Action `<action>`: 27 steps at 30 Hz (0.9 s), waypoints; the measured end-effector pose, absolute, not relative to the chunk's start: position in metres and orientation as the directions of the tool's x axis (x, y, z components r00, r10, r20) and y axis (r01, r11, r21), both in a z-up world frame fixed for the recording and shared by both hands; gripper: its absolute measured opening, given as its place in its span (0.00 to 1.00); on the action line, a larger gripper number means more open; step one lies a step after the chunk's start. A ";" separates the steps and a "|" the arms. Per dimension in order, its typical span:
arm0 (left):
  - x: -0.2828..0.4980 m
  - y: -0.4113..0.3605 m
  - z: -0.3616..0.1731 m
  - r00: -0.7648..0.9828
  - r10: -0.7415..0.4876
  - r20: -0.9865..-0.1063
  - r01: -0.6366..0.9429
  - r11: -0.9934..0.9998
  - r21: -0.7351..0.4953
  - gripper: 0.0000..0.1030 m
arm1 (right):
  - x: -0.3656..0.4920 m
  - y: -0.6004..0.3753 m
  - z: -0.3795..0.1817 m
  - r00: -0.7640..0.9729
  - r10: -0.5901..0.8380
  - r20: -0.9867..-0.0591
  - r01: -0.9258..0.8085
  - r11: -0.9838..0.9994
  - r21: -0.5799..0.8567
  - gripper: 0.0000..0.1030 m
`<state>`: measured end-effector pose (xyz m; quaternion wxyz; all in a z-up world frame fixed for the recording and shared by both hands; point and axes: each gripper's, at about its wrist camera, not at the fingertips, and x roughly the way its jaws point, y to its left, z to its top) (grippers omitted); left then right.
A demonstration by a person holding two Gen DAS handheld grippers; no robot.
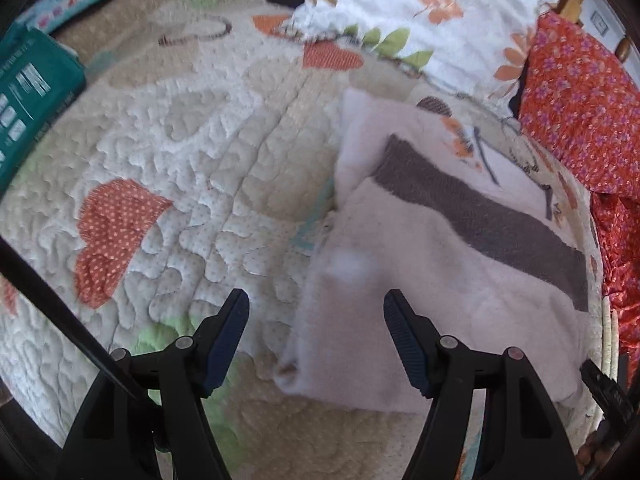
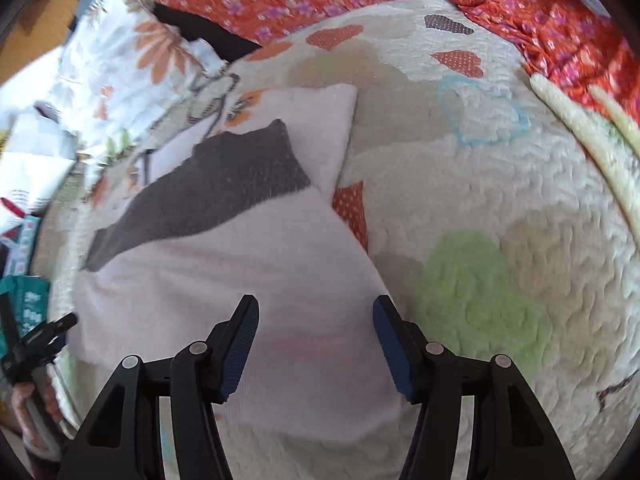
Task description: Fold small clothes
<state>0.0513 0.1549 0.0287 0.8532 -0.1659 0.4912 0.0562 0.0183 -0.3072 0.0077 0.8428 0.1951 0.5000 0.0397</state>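
Note:
A small pale pink garment (image 1: 420, 264) with a dark grey band (image 1: 480, 216) lies folded on the patchwork quilt (image 1: 200, 152), at the right of the left wrist view. My left gripper (image 1: 316, 312) hovers open over its near left edge; the left finger is over the quilt, the right finger over the pink cloth. In the right wrist view the same pink garment (image 2: 240, 272) with its grey band (image 2: 224, 188) fills the lower left. My right gripper (image 2: 316, 312) is open just above it, nothing pinched between its pads.
A white flowered pillow (image 1: 440, 12) and red flowered cloth (image 1: 580, 112) border the quilt at the far side. A teal package (image 1: 28, 96) lies at the left. The other gripper (image 2: 36, 344) and a hand (image 2: 32, 400) show at the right wrist view's left edge.

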 end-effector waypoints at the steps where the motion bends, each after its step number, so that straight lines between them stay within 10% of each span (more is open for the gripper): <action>1: 0.046 0.149 0.034 0.529 -0.049 -0.847 -0.255 0.943 -0.214 0.67 | 0.013 -0.306 0.008 0.510 0.256 -0.822 0.120 0.924 0.362 0.62; 18: -0.028 0.028 0.004 0.561 0.047 -0.826 -0.014 0.999 0.047 0.70 | -0.001 -0.302 0.004 0.512 0.303 -0.804 0.129 0.898 0.420 0.69; 27: -0.024 0.043 -0.006 0.533 0.060 -0.844 -0.093 0.996 0.012 0.98 | 0.004 -0.287 -0.001 0.510 0.275 -0.815 0.110 0.919 0.379 0.84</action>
